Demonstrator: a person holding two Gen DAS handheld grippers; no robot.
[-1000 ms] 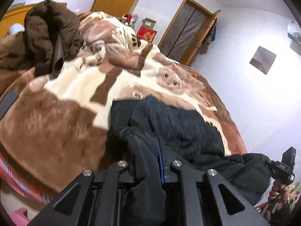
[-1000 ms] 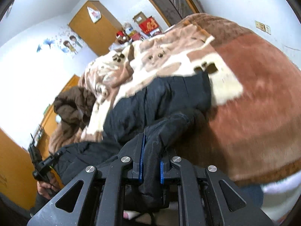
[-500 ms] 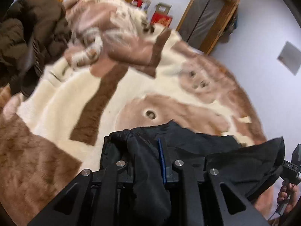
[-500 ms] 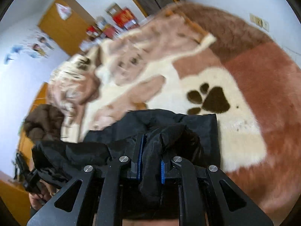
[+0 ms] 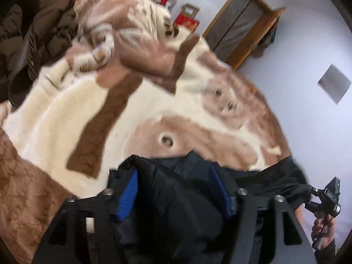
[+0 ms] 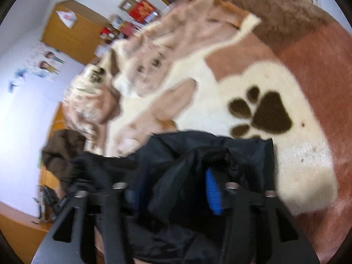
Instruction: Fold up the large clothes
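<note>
A glossy black padded jacket (image 5: 176, 189) bunches between the blue ribbed pads (image 5: 129, 198) of the left gripper. Beyond the jaws spreads a plush fleece blanket (image 5: 66, 121) in cream, tan and rust-brown, printed with dark brown paw marks (image 6: 264, 112). To their left lies a dark brown quilted coat (image 5: 33, 26).

You get soft, even indoor light, heavy fisheye bending with dark corners, and motion blur smearing the blanket (image 5: 66, 132) in both views.
</note>
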